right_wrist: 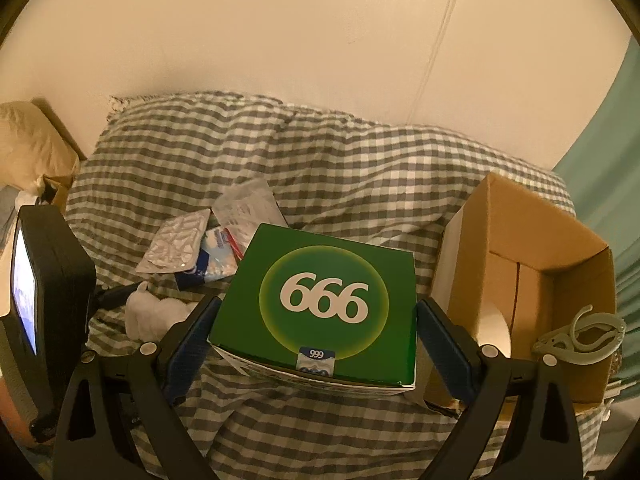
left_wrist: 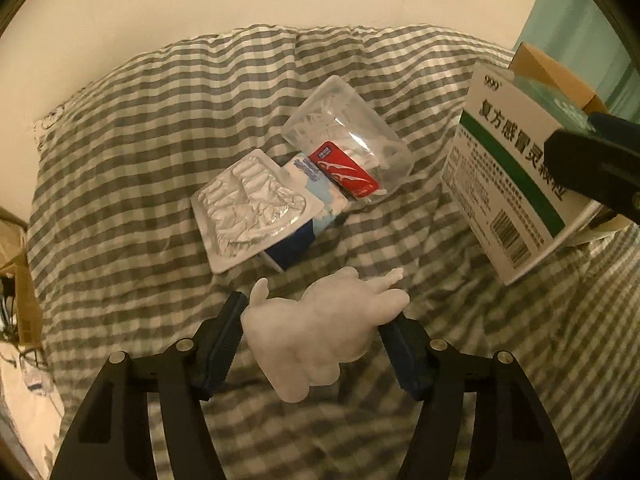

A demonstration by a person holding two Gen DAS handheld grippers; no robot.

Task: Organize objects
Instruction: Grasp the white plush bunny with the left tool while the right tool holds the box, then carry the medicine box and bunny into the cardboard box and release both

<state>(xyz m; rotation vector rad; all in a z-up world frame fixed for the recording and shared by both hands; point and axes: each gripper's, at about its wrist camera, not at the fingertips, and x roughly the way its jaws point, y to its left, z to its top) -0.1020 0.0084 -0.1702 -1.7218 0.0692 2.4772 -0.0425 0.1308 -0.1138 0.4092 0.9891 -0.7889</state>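
My left gripper [left_wrist: 318, 332] is shut on a white plush toy [left_wrist: 320, 336] and holds it above the checked bedspread [left_wrist: 140, 140]. My right gripper [right_wrist: 316, 332] is shut on a green medicine box [right_wrist: 324, 300], also seen in the left wrist view [left_wrist: 516, 176] at the right. Beyond the toy lie a silver blister pack [left_wrist: 248, 208], a blue and white packet [left_wrist: 316, 184] and a clear bag of floss picks [left_wrist: 348, 136]. An open cardboard box [right_wrist: 532, 264] stands right of the medicine box, with a grey clip [right_wrist: 580, 336] in it.
The wall [right_wrist: 320, 40] runs behind the bed. A green curtain [right_wrist: 600, 184] hangs at the right. A pillow [right_wrist: 28, 140] lies at the far left. The left gripper's body with its screen [right_wrist: 44, 280] shows at the left of the right wrist view.
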